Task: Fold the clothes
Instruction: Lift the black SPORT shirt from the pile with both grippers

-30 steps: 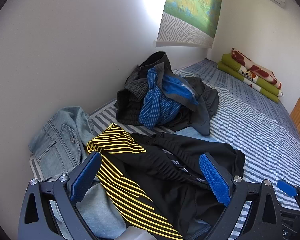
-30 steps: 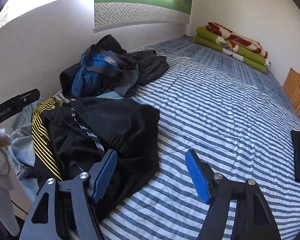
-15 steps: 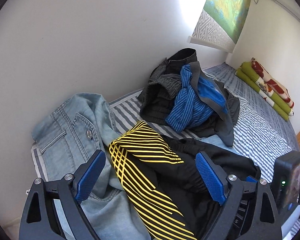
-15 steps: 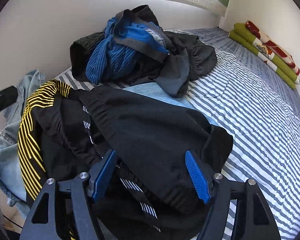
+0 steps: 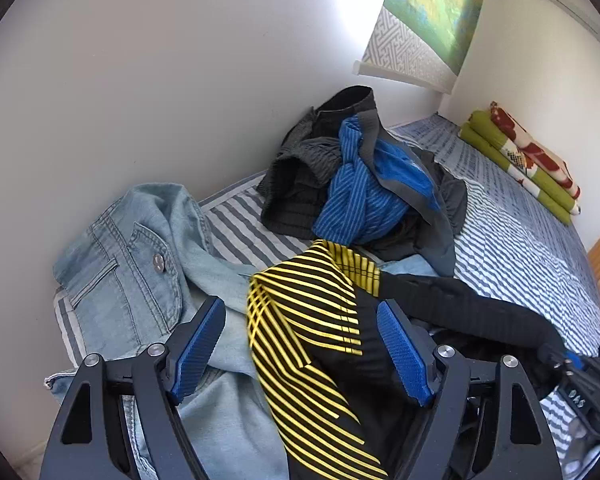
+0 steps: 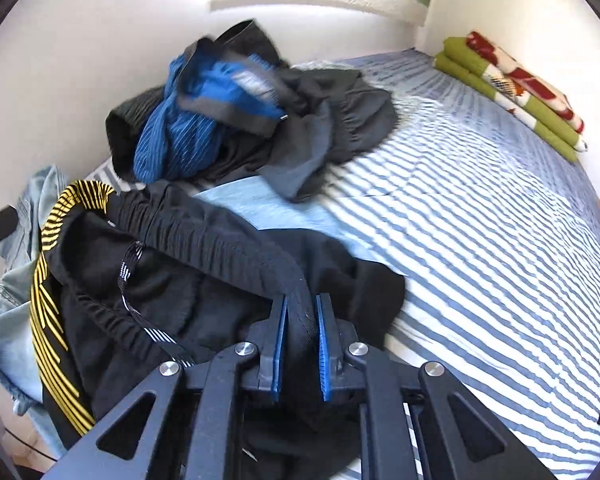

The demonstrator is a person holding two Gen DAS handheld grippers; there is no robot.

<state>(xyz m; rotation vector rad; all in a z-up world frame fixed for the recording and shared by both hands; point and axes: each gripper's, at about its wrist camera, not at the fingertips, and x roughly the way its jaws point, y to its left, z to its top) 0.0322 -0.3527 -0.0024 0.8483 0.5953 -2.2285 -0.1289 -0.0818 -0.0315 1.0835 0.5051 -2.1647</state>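
Observation:
Black shorts with yellow stripes point(image 5: 308, 320) point(image 6: 180, 280) lie crumpled at the near end of the bed. The jaws of my right gripper point(image 6: 302, 340) are closing, and their blue pads pinch the elastic waistband point(image 6: 236, 252), which stretches up taut from the heap. That gripper point(image 5: 572, 364) also shows at the lower right of the left wrist view, at the end of the band. My left gripper point(image 5: 302, 344) hovers over the yellow-striped part. Its jaws are closing but stand wide, and the pads do not press the cloth.
A light denim garment point(image 5: 132, 264) point(image 6: 4, 312) lies left of the shorts, against the white wall. A heap of dark and blue clothes point(image 5: 360, 184) point(image 6: 228, 112) sits behind. A folded green and red blanket point(image 5: 528, 160) lies at the far end of the striped bedsheet point(image 6: 480, 220).
My right gripper moved left over the shorts and closed on the waistband, pulling it up. The left gripper shifted toward the striped part and its jaws narrowed a little.

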